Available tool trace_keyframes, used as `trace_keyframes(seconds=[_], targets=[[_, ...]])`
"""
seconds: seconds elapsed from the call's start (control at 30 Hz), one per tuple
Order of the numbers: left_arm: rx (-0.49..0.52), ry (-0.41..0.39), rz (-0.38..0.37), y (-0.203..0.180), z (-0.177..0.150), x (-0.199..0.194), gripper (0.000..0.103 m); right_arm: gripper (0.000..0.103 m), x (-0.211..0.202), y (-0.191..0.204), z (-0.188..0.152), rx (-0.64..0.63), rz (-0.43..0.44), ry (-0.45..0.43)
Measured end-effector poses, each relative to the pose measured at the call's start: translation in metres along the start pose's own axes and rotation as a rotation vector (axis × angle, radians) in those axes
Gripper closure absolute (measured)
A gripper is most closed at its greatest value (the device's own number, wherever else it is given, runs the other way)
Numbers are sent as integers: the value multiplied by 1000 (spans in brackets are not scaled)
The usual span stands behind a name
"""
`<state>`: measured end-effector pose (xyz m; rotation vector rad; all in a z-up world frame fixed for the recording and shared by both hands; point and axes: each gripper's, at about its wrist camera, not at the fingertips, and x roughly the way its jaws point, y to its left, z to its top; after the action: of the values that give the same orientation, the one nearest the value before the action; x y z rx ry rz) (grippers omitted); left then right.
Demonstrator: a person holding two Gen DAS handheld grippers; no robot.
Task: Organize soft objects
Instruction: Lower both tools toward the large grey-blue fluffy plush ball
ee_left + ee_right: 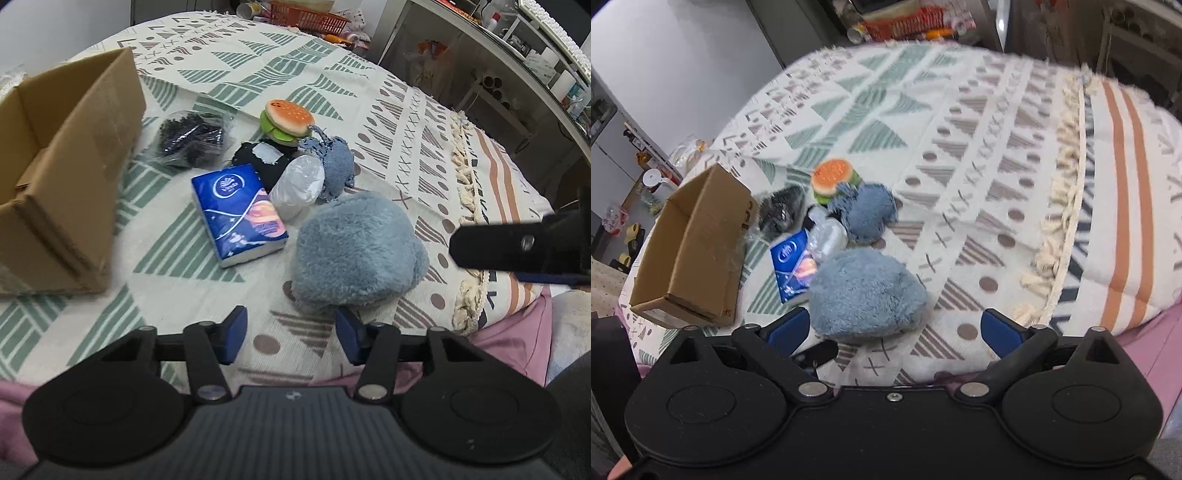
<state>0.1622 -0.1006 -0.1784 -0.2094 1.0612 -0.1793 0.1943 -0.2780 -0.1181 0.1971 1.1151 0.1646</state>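
Nearest the lens in the left wrist view, the left hand-held gripper is seen at the bottom centre with its blue-padded fingers spread apart and nothing between them. Just above it, a fluffy grey-blue plush item is laid on the patterned bedspread; the right fingertip is close to its lower edge. Toward the middle of the frame a blue tissue packet is seen, with a crumpled clear plastic bag, a frayed denim fabric piece, a black cloth item with a white patch and an orange-and-green burger toy clustered behind it. A clear bag of dark contents is placed beside an open brown cardboard box at the left edge.

In the right wrist view, the right hand-held gripper is held wide open at the bottom, empty, with the plush item just beyond its left finger.
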Motion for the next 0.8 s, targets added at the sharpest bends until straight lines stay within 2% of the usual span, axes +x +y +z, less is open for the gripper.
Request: trace_keyframes(seconds=[0.1, 0.17, 0.33, 0.4, 0.47, 0.57, 0.8], targets=[[-17, -14, -36, 3, 1, 7, 55, 14, 10, -5, -1, 26, 3, 43], [-24, -33, -56, 5, 3, 11, 56, 14, 17, -6, -1, 31, 8, 66], [-62, -130, -100, 13, 10, 8, 57, 18, 33, -6, 5, 47, 25, 102], [-75, -138, -123, 15, 13, 10, 57, 26, 41, -7, 10, 61, 30, 119], [-93, -133, -143, 17, 15, 15, 57, 28, 48, -7, 13, 72, 35, 130], [-123, -124, -175, 21, 16, 22, 57, 33, 58, -9, 19, 89, 28, 127], [-191, -138, -267, 28, 19, 34, 57, 34, 65, -17, 29, 139, 15, 81]])
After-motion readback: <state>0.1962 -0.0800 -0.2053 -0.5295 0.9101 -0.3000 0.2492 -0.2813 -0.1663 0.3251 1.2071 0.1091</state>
